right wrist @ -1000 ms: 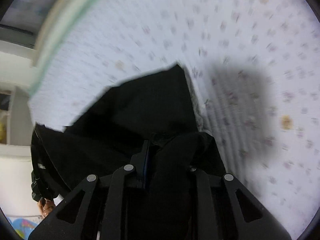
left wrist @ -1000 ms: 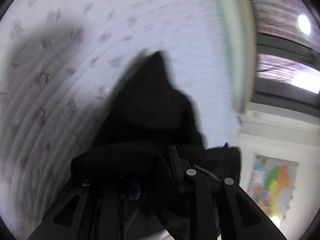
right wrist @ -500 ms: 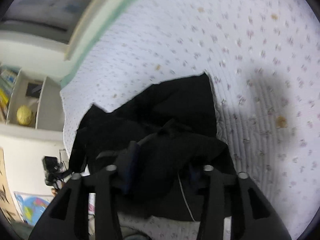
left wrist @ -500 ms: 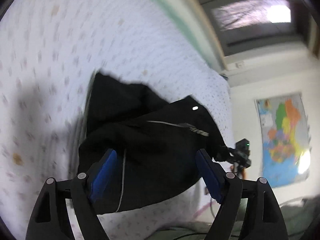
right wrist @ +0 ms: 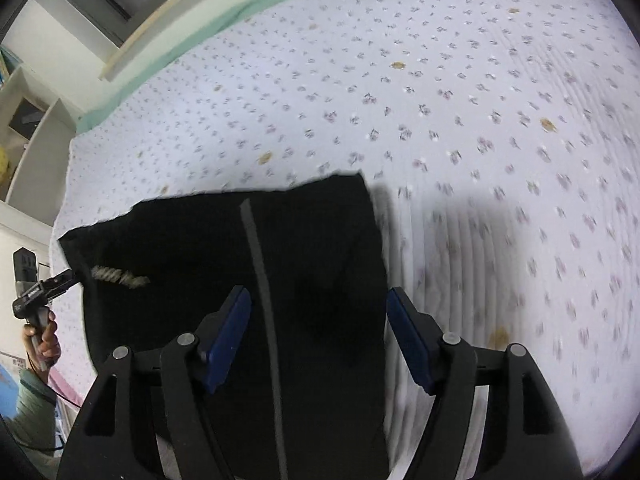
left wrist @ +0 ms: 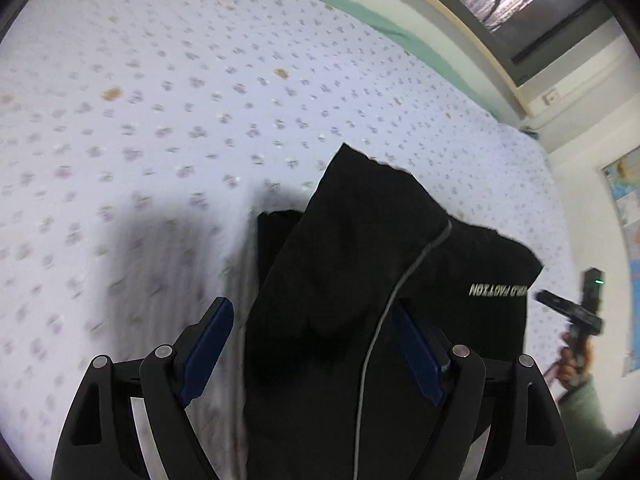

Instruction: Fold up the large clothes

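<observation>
In the left wrist view, my left gripper (left wrist: 312, 344) had let go: a second before it was clamped on the black garment (left wrist: 384, 264), and now its jaws stood apart above the cloth lying on the bed (left wrist: 160, 100) from centre to 5 o'clock. In the right wrist view, my right gripper (right wrist: 318, 334) was opening, pads clear of the garment at 7 o'clock, so I judged this fold laid down.

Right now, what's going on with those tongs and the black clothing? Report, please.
Left tongs open, empty. Right tongs opening, gripping nothing. Black garment lies folded on the flowered sheet. Nothing in the way.
</observation>
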Available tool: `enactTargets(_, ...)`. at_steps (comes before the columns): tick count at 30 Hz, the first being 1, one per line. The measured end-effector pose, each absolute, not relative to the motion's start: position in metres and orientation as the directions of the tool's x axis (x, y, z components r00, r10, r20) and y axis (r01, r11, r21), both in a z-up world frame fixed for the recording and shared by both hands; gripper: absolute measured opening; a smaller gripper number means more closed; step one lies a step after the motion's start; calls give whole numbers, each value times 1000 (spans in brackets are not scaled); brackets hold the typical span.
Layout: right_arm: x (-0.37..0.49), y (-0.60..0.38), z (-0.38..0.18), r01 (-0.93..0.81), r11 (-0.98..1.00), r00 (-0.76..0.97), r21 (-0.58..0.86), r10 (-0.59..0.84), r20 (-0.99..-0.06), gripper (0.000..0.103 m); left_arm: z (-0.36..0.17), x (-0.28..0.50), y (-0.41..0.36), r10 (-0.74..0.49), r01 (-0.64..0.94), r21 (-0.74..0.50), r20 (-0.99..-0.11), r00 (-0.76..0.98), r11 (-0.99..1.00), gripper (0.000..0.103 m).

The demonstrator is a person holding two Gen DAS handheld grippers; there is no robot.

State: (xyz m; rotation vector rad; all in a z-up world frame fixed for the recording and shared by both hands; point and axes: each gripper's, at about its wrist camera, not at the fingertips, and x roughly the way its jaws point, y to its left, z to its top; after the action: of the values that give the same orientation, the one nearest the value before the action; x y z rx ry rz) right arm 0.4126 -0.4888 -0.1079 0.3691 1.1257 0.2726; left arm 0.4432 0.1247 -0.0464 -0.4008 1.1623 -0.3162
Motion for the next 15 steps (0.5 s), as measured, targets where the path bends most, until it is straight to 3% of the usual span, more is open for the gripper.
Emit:
enactTargets(4, 453, -488, -134, -70, 903, 374, 424, 417, -828, 74, -63, 468, 127, -520, 56, -533, -789, 327, 844, 82)
enactTargets(7, 472, -481, -158, -100, 861, 305, 499, 504, -808, 74, -82, 483, 126, -630, 53, -646, -720, 291, 762, 82)
enactTargets(8, 474, -477, -162, -103, 851, 292, 516, 521, -802, 58, -85, 485, 123, -651, 46, -669, -702, 287, 742, 79)
enactTargets(10, 467, -467, -150, -154, 874, 335, 461, 485, -808, 27, -85, 485, 118, -673, 51, -692, -678, 296, 720, 36)
enactTargets(11, 462, -466, -141, -152, 895, 363, 419, 445, -818, 25, -80, 482, 117, -663, 60, -681, -684, 303, 730, 12)
enactTargets(15, 438, -473, -91, -144, 937, 492, 318, 346, -798, 21, -41, 463, 130, -645, 79, -680, -644, 411, 729, 9)
